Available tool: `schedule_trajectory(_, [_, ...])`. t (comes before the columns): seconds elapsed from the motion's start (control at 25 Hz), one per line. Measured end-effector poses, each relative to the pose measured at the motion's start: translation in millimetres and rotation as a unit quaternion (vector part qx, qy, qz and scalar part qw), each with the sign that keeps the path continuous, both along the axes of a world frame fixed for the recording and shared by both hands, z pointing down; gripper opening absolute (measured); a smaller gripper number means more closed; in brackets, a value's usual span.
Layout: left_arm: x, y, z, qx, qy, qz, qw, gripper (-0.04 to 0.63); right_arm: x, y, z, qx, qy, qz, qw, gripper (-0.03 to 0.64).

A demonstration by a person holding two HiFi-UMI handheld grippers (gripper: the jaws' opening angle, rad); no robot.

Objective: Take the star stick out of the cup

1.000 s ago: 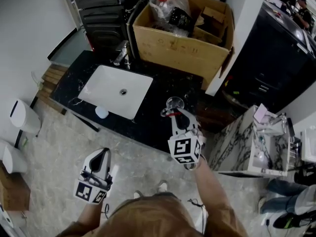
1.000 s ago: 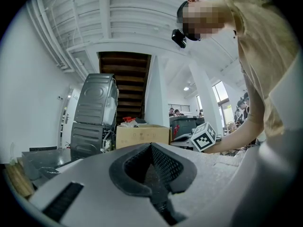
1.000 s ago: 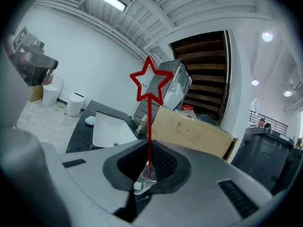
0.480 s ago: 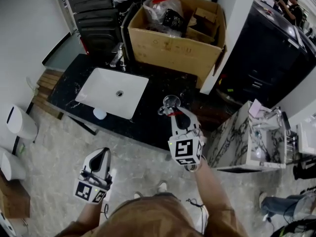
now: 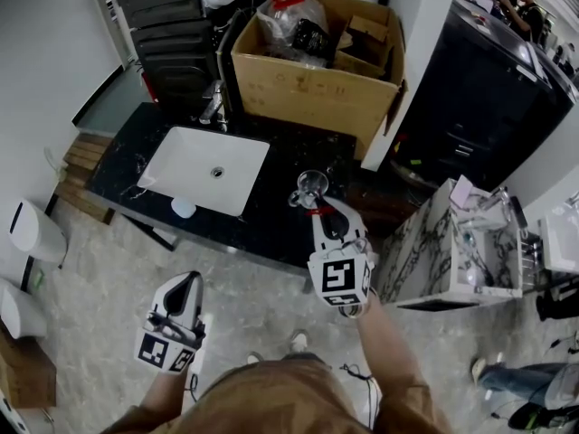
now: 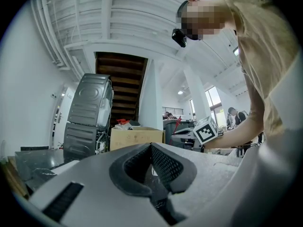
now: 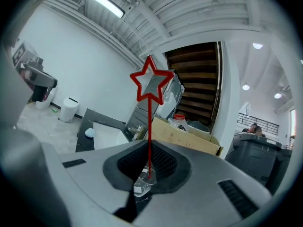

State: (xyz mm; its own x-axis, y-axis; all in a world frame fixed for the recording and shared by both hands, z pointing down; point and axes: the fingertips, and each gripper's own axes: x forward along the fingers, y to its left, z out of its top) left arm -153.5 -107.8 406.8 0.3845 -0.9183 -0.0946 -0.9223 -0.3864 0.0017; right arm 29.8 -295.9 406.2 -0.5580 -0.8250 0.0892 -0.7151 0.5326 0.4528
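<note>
Two grippers showed, and only the right gripper [image 5: 318, 210] had anything in it. Its jaws were pinched together on the thin red stem of the star stick [image 7: 150, 126], which stood upright with its open star above the jaws. In the right gripper view the stem's lower end showed just at the clear cup [image 5: 310, 186] beyond the jaw tips; whether it was clear of the rim I could not tell. The cup stood near the right end of the black worktop [image 5: 271, 224], to the right of the white sink [image 5: 206, 168]. The left gripper [image 5: 187, 283] hung off the worktop's front edge, over the floor, with its jaws closed together and nothing between them. A small pale round thing [image 5: 184, 208] sat at the front edge by the sink's near corner — and a cardboard box [image 5: 312, 84] stood behind the worktop's back edge.
</note>
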Motion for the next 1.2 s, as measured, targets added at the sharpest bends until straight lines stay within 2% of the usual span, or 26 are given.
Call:
schedule_trajectory(0.56, [-2.8,17.9,-2.6,0.003,0.003,0.015,0.9999,0.002,0.0,34.6,-14.2,0.002,-0.006,0.007,1.0,0.012])
schedule_trajectory(0.76, [-3.9,22.4,-5.6,0.009,0.004,0.023,0.9997,0.002,1.0,44.1,-25.9,0.001,-0.024,0.01,1.0,0.012])
schedule_trajectory(1.2, [-6.7,34.7,-10.5,0.018,0.006,0.037,0.9991,0.002,2.4,76.0,-54.5,0.025,-0.039,0.013,0.999,0.012])
